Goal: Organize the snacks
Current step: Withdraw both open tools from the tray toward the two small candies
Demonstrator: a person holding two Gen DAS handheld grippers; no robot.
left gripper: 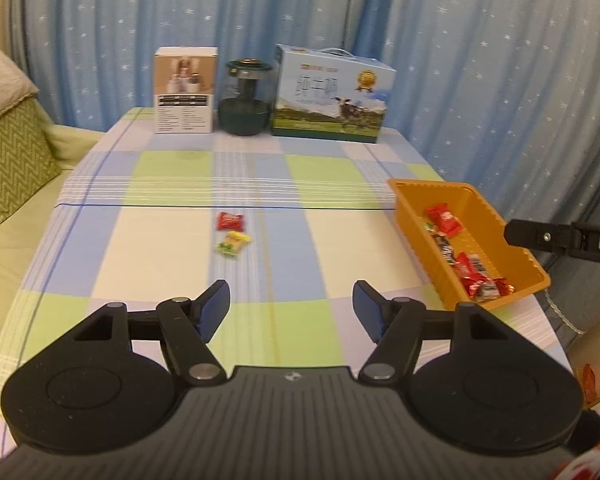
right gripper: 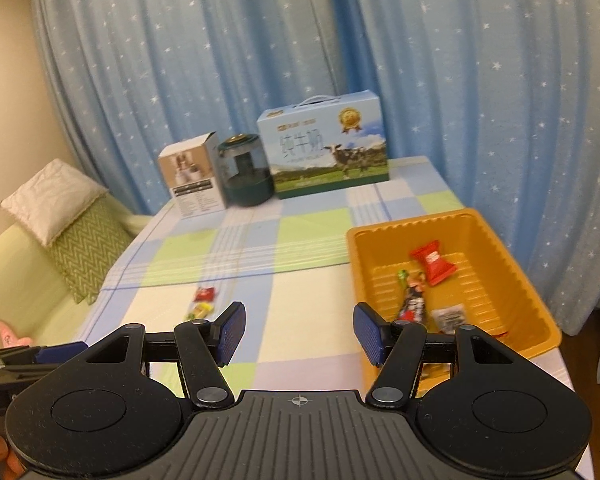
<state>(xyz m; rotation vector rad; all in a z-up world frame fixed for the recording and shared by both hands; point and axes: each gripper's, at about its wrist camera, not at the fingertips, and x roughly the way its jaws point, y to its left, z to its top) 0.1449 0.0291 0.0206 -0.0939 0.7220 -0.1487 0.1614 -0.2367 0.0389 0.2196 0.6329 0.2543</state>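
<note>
Visibility notes first: both wrist views were soft with motion blur, so print on the wrappers was unreadable. Left gripper (left gripper: 291, 304) hung over the near part of the checked tablecloth (left gripper: 160, 248), jaws apart, nothing between the blue pads. Right gripper (right gripper: 299, 330) same story: jaws apart, empty, sitting just left of the orange tray (right gripper: 496, 236).

Loose snacks left on the cloth: a red packet (left gripper: 229, 221) and a yellow-green candy (left gripper: 233, 243), just beside each other mid-table, well ahead of the left gripper's fingers. In the right view both were small and smeared, and the left finger partly blocked the yellow one.

Tray sat at the right edge of the table with several snacks inside: a red wrapper (right gripper: 434, 265) toward the far end, a dark-and-red stick-shaped one (right gripper: 412, 304) in the middle, a grey packet (right gripper: 450, 317) partly behind the right finger linkage. Left view showed more red foil pieces (left gripper: 486, 286) piled at the tray's near end; the right view hid those behind its own gripper body. Exact count couldn't be made out.

Right gripper's finger poked into the left view at the right border, cut off, partial lettering only. Left gripper showed in the right view at lower left, mostly cropped.

Back row against the blue star curtain (left gripper: 300, 12): white box (left gripper: 185, 92), dark green jar (left gripper: 246, 98), milk carton (left gripper: 332, 98). Green cushion (left gripper: 12, 156) at left, partly out of frame.
</note>
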